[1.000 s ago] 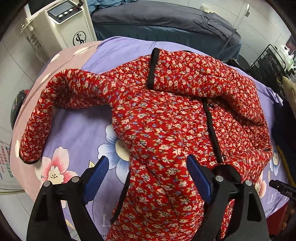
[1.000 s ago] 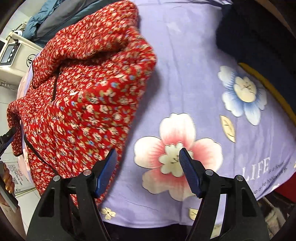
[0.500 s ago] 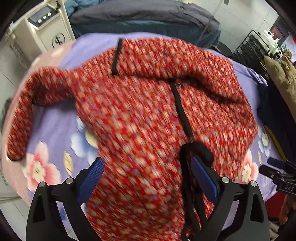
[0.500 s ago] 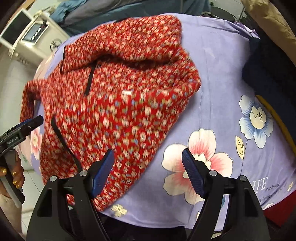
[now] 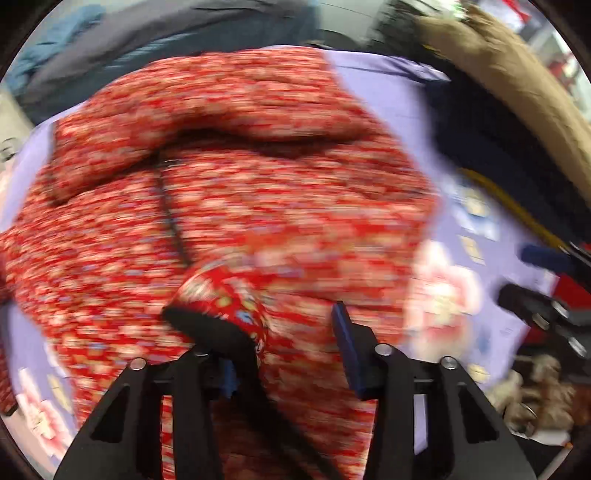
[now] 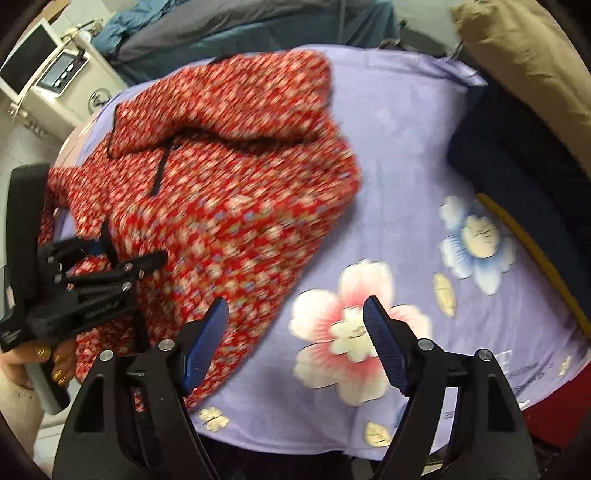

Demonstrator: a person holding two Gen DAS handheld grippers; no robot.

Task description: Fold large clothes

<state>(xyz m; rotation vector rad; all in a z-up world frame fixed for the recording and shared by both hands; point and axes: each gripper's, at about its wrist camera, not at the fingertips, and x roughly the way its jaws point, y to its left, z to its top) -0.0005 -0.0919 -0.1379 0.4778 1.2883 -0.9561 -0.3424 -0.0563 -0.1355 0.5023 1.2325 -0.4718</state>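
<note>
A red floral quilted jacket (image 5: 258,184) (image 6: 229,184) lies spread on the purple flowered sheet (image 6: 406,147), one sleeve folded across its chest. My left gripper (image 5: 284,339) hangs over its lower front, blurred by motion, and its jaws are closing. The black-trimmed sleeve cuff (image 5: 229,302) sits between them against the left finger, while the right pad stands apart from it. In the right wrist view, the left gripper (image 6: 122,254) is at the jacket's left side, held by a hand (image 6: 37,362). My right gripper (image 6: 295,325) is open over a pink flower print, with nothing between its fingers.
Dark navy clothes (image 6: 517,155) and a tan garment (image 6: 524,48) are piled at the sheet's right edge. A grey-blue bed (image 6: 240,26) lies behind, and a white machine (image 6: 62,74) stands at the far left. Bare sheet spreads to the right of the jacket.
My left gripper has swept right across the jacket and its jaws have narrowed, with the cuff now at the left finger. My right gripper has risen, so more of the jacket shows.
</note>
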